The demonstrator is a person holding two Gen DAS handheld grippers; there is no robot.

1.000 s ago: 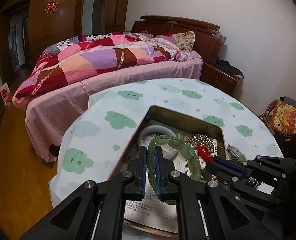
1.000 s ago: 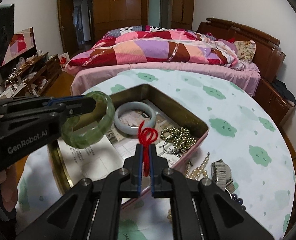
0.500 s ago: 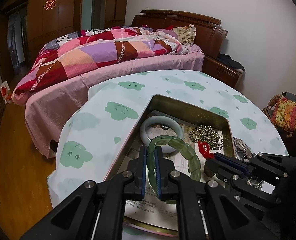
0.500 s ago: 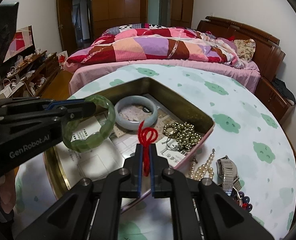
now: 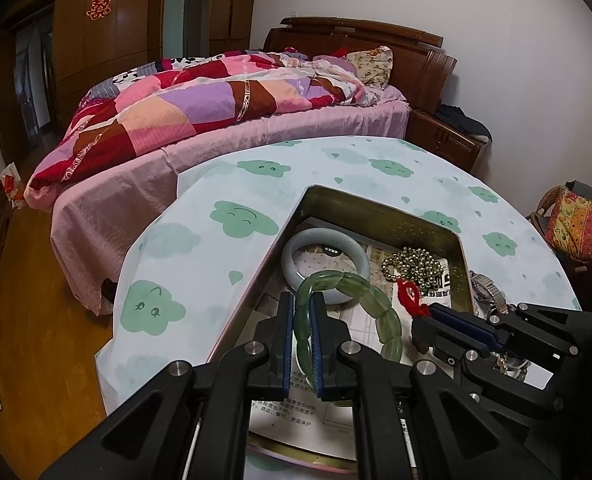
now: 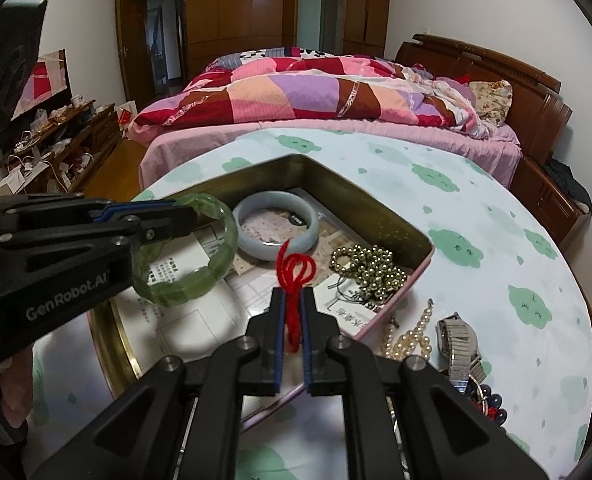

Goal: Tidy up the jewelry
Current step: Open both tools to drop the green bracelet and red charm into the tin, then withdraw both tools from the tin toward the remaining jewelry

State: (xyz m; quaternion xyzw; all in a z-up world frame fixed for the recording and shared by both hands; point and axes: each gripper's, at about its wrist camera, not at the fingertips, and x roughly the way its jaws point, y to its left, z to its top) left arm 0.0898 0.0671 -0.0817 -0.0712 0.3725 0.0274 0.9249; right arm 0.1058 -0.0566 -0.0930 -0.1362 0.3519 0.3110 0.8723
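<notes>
1. L gripper [image 5: 304,344]: jaws nearly shut, pads clamped on green bangle [image 5: 376,312]. Bangle hangs clear above tin [image 5: 462,276], not touching the liner paper. Prob. held high so it can be set down w/o knocking other pcs.
2. R gripper [image 6: 291,336]: jaws nearly shut, pinching red cord [image 6: 293,276]; knot loops stick up past the tips. Held over tin's near edge. What hangs from the cord below, if anything: can't tell.
3. Tin: open, metal, on round table [image 6: 496,220] w/ cloud-print cloth. Paper lining inside. Serves as the collecting box, judging by contents.
4. Pale bangle [image 6: 275,228]: flat in tin, toward far corner. Already stowed.
5. Gold beads [image 6: 372,268]: bunched in tin by its R wall, just beside pale bangle, apart from it.
6. Pearls [image 6: 408,336]: on cloth outside tin, just beside its wall. Not yet sorted.
7. Watch [image 6: 460,340]: on cloth, near pearls, outside tin. Not yet sorted.
8. Dark beads [image 6: 488,396]: at table edge past watch; partly hidden by gripper body.
9. Status est.: mid-task. Two pcs in, two in hand above tin, loose pcs left out on R side. Next likely: lower both, release in free space near the front.
</notes>
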